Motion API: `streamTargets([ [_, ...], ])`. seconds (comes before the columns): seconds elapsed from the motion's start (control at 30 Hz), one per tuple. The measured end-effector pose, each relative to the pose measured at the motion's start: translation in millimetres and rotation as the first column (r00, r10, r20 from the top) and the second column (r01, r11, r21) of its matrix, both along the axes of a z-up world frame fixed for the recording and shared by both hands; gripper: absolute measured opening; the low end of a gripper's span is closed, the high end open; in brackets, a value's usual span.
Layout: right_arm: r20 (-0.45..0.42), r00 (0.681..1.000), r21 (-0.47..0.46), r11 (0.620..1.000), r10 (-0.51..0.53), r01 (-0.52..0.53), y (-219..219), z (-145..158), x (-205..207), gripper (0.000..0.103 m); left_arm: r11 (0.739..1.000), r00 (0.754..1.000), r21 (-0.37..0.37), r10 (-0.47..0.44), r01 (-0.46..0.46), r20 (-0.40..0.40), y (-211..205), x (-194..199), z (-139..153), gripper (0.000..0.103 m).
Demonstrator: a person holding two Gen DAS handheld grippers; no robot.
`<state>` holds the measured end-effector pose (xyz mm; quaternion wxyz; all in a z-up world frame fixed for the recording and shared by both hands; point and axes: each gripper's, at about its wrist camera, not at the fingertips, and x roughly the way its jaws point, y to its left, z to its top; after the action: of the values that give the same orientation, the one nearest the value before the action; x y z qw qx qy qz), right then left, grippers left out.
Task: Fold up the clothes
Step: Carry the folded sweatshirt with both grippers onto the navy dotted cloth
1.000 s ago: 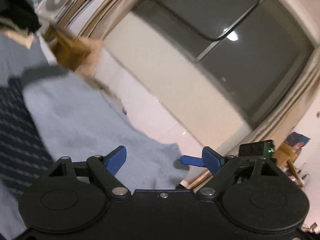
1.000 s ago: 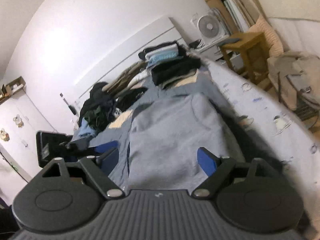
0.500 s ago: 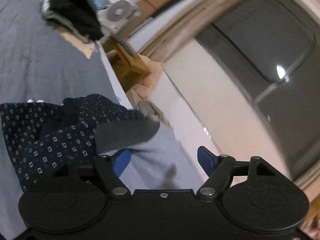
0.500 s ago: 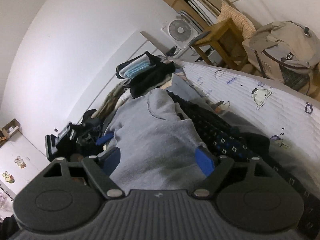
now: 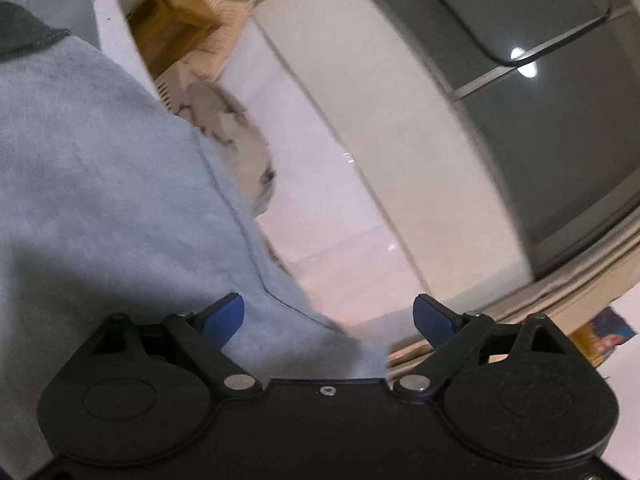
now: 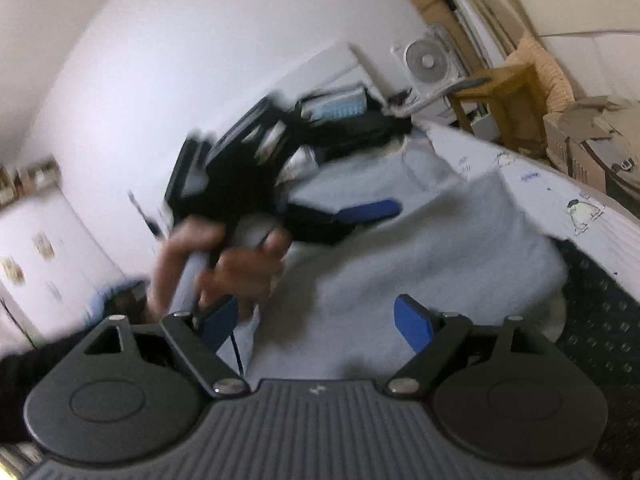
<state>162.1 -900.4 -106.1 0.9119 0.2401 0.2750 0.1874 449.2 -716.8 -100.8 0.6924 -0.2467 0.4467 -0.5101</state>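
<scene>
A light blue-grey fleece garment (image 5: 92, 184) lies on the bed and fills the left of the left wrist view; it also shows in the right wrist view (image 6: 420, 248). My left gripper (image 5: 330, 316) is open just above the garment's edge, holding nothing. My right gripper (image 6: 316, 320) is open over the same garment, holding nothing. In the right wrist view the left gripper (image 6: 360, 210) appears blurred, held by a hand (image 6: 224, 264) above the garment. A dark patterned garment (image 6: 600, 320) lies at the right.
A pile of dark clothes (image 6: 348, 120) sits at the head of the bed. A fan (image 6: 426, 60), a wooden stool (image 6: 504, 96) and a beige bag (image 6: 592, 140) stand beside the bed. A large window (image 5: 540, 100) and pale floor (image 5: 340, 220) lie past the bed edge.
Both grippers have swung about. The left gripper has risen into the right wrist view. The dark patterned garment has left the left wrist view; the grey garment fills it.
</scene>
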Motion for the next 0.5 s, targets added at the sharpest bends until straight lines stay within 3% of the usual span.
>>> streamTargets([
  [0.07,-0.018,1.0,-0.015,1.0,-0.001,0.001,-1,-10,4,0.084,0.999,0.998,0.02,0.041,-0.041,0.046,6,8,4,0.087],
  [0.13,-0.004,1.0,-0.033,0.999,0.016,-0.016,-1,-14,1,0.084,0.989,0.986,0.042,0.14,-0.144,0.093,15,27,10,0.087],
  [0.2,0.006,0.999,-0.071,0.997,0.036,-0.036,3,-15,-3,0.085,0.976,0.974,0.055,0.204,-0.21,0.097,19,48,7,0.087],
  [0.23,0.009,0.999,-0.079,0.996,0.041,-0.04,3,-16,-4,0.085,0.971,0.97,0.058,0.226,-0.232,0.095,20,58,5,0.087],
  [0.37,0.009,0.999,-0.069,0.997,0.042,-0.042,3,-14,-8,0.084,0.951,0.945,0.128,0.25,-0.28,0.21,9,58,15,0.087],
  [0.5,0.02,0.999,-0.022,0.999,0.028,-0.028,-2,1,-15,0.085,0.974,0.961,0.019,0.217,-0.224,0.174,20,30,35,0.093],
])
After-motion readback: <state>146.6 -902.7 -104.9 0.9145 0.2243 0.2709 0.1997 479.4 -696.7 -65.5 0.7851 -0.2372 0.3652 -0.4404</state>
